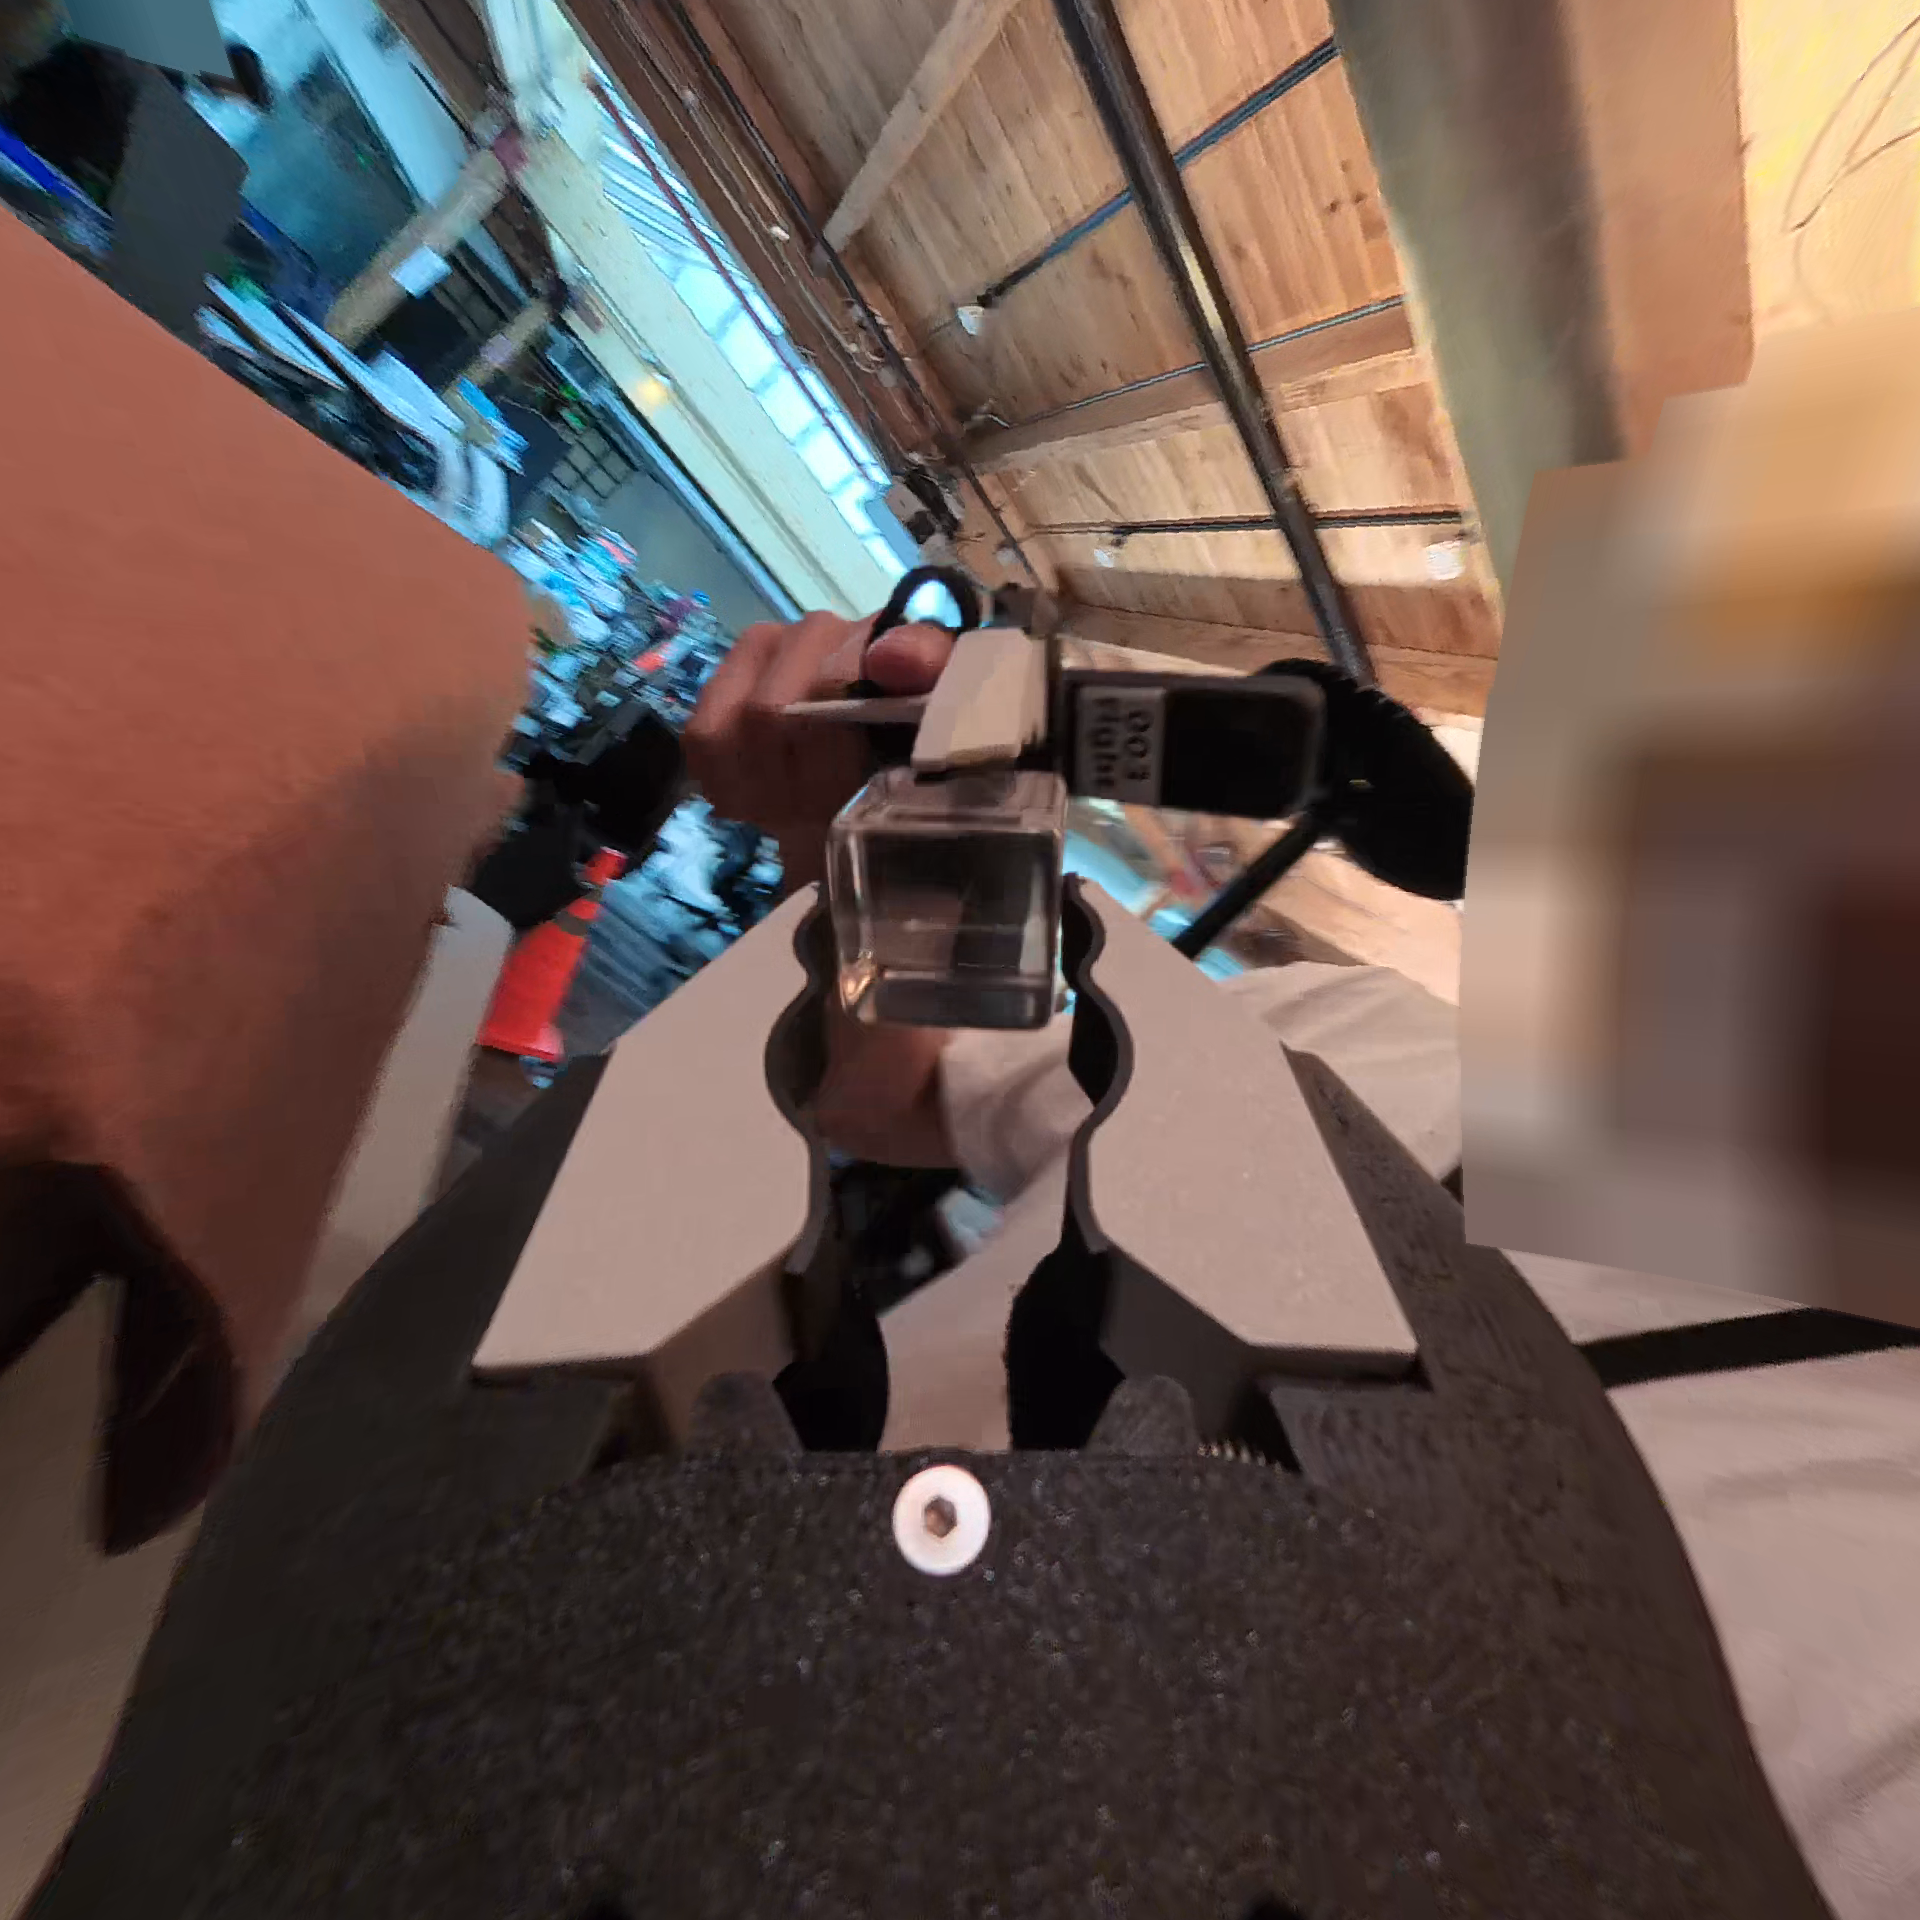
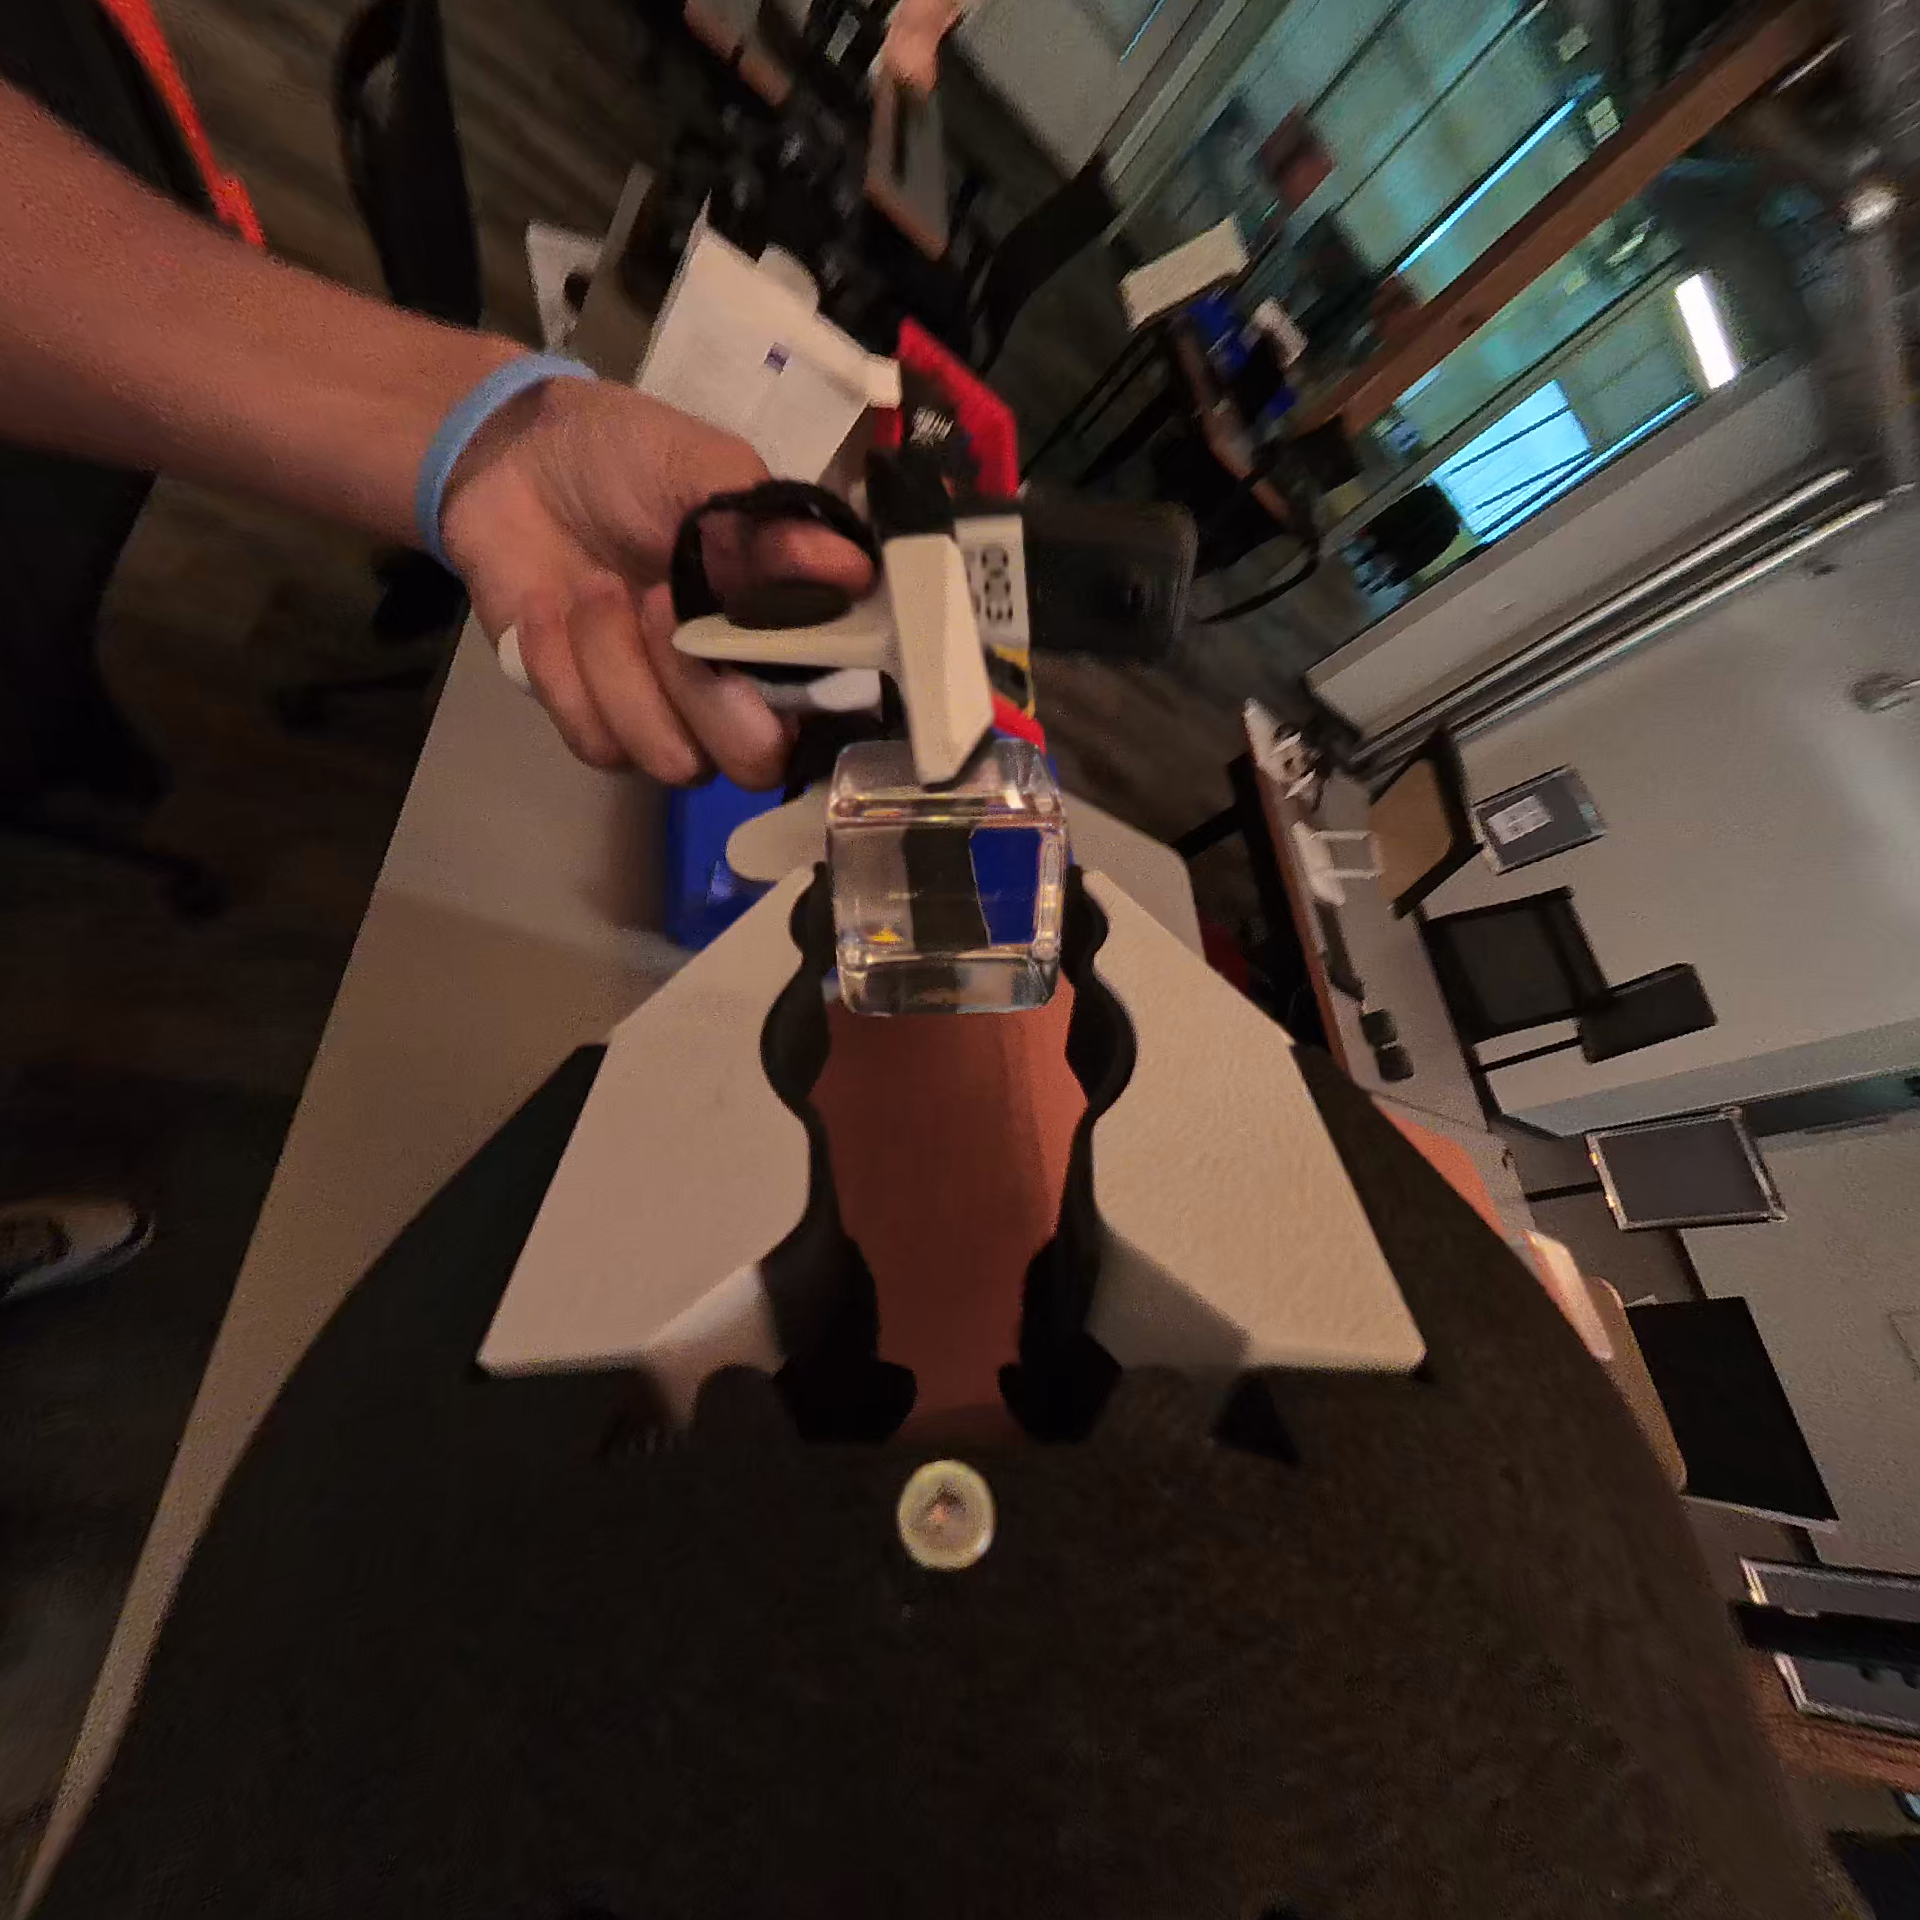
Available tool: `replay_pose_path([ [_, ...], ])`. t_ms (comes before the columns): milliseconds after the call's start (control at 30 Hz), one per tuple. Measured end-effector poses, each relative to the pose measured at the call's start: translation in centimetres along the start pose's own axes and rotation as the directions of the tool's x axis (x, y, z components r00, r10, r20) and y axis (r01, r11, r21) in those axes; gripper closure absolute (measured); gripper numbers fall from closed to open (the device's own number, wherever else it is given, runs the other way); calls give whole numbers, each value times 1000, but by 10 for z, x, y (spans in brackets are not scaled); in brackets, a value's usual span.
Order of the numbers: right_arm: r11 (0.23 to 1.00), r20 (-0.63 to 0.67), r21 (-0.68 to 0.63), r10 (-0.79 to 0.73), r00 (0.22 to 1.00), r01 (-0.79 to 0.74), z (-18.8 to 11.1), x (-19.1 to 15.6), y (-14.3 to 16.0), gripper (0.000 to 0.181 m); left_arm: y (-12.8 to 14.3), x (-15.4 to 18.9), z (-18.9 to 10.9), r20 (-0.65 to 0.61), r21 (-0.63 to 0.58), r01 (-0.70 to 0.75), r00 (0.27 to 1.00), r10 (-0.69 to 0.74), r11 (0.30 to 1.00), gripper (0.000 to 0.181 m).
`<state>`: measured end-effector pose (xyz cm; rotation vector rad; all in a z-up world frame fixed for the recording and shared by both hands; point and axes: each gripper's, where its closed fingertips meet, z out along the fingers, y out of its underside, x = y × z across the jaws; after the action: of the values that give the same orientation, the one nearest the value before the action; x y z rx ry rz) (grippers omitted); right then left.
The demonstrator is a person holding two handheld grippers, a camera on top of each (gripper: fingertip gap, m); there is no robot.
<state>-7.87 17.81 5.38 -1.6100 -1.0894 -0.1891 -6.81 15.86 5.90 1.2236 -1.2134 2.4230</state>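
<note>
— Now, left tongs (image 1: 945, 925)?
— Clenched on a clear cube (image 1: 948, 912), pinched between both grey fingertips, held up in the air.
— And right tongs (image 2: 948, 914)?
— Same story: gripping the clear cube (image 2: 948, 891) at the tips. Each view also shows the other tongs' pale fingertip touching the cube's far top edge, with a hand (image 2: 613, 592) wrapped round that handle, blue wristband (image 2: 468, 457) on the wrist.
— Look of the cube?
— Transparent, glassy, rounded edges, dark and blue patches showing through it.
— Beneath and around?
— Pale bench (image 2: 457, 831) below in the right wrist view, blue bin (image 2: 717, 862) and white boxes (image 2: 758, 364) on it. Orange cone (image 1: 540, 966) on the floor and wooden plank ceiling (image 1: 1143, 312) in the left wrist view; cluttered workshop beyond, blurred.
</note>
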Motion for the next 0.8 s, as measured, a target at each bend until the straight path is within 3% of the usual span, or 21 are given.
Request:
replay_pose_path([
  [33,1000,13,-29,-8,1000,9,-2,9,4,139,-4,-6,-5,64,21,-68,996,67,997,136],
  [100,995,16,-103,-3,1000,5,-9,46,14,139,-15,-16,-23,213,69,-189,962,170,980,122],
  [167,973,16,-231,25,1000,-21,-17,100,31,139,-21,-10,-41,299,126,-290,923,242,949,122],
  [267,877,70,-476,111,991,-65,-20,169,69,139,-12,-11,-60,438,113,-388,846,304,915,122],
  [333,784,124,-612,220,968,-100,-13,195,97,139,-2,-14,-66,511,71,-433,789,340,898,122],
  [400,707,179,-701,303,936,-95,-4,205,121,139,11,-15,-65,534,37,-433,770,349,900,122],
  [500,620,238,-784,358,903,-39,2,208,145,139,30,-4,-50,495,16,-393,802,334,919,123],
  [800,567,276,-822,471,838,-48,15,211,157,139,60,7,-23,557,-177,-477,672,487,861,123],
])
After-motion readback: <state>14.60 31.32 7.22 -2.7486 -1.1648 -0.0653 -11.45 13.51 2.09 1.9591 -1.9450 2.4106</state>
